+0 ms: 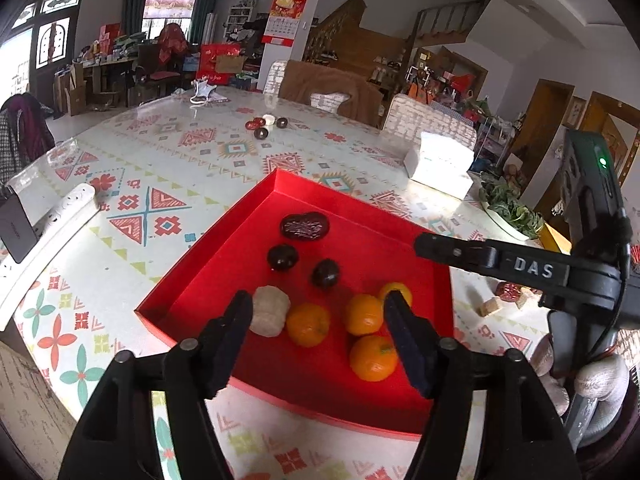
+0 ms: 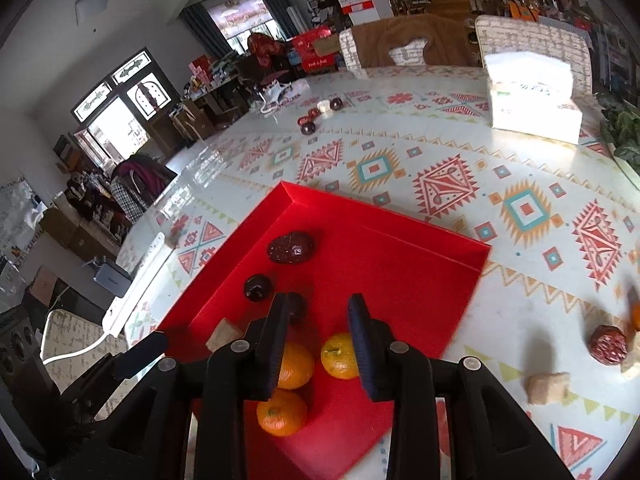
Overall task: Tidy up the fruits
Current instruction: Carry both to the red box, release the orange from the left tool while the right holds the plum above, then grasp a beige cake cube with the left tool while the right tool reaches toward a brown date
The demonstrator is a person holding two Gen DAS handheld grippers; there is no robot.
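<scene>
- black left gripper [image 1: 318, 312]: your jaws wide apart, holding nothing
- right gripper [image 2: 318, 330]: parted, empty
- red tray [image 1: 360, 216] holds four oranges [image 1: 308, 325], dark fruits [image 1: 283, 257]

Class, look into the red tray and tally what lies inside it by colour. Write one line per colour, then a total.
Orange: 4
Dark: 3
Beige: 1
Total in the tray: 8
</scene>
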